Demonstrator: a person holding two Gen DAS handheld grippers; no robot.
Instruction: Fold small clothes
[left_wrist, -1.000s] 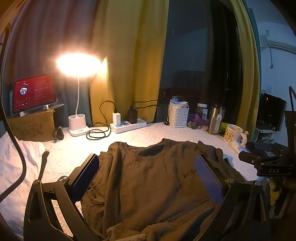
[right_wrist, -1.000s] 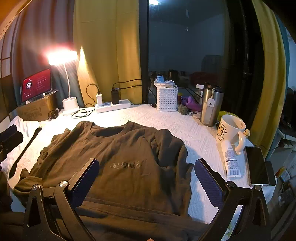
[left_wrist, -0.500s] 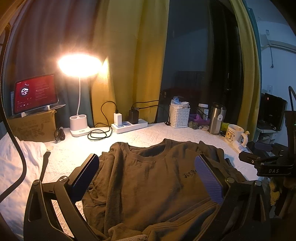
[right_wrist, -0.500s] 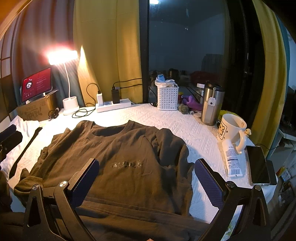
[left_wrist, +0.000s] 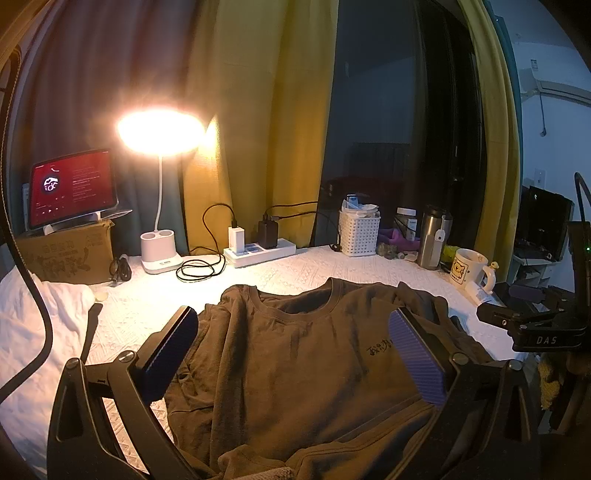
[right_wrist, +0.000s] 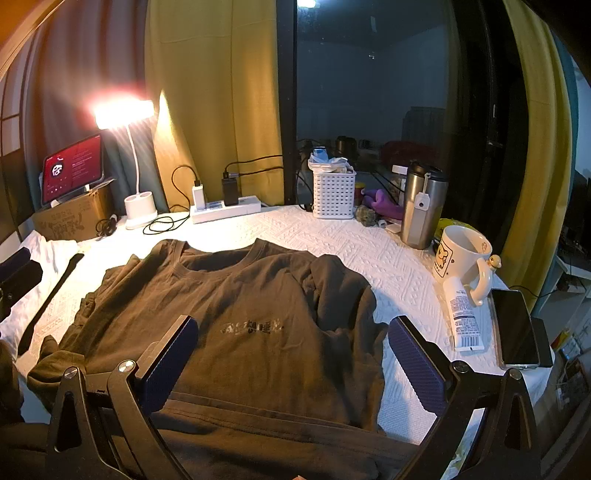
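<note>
left gripper (left_wrist: 291, 354): jaws spread wide, nothing between them, hovering over the shirt's near left part
right gripper (right_wrist: 291, 354): jaws spread wide too, empty, above the hem side
t-shirt (right_wrist: 236, 317): dark brown, front up, collar away from the cameras, spread on the white table cover (right_wrist: 369, 251) (sleeves bunched at both sides)
print (right_wrist: 255, 326): small chest text, unreadable
mug (right_wrist: 463, 258): right of the shirt, apart from it; 1 tube (right_wrist: 461, 317) lies beside it
lamp (left_wrist: 160, 129): on, back left
</note>
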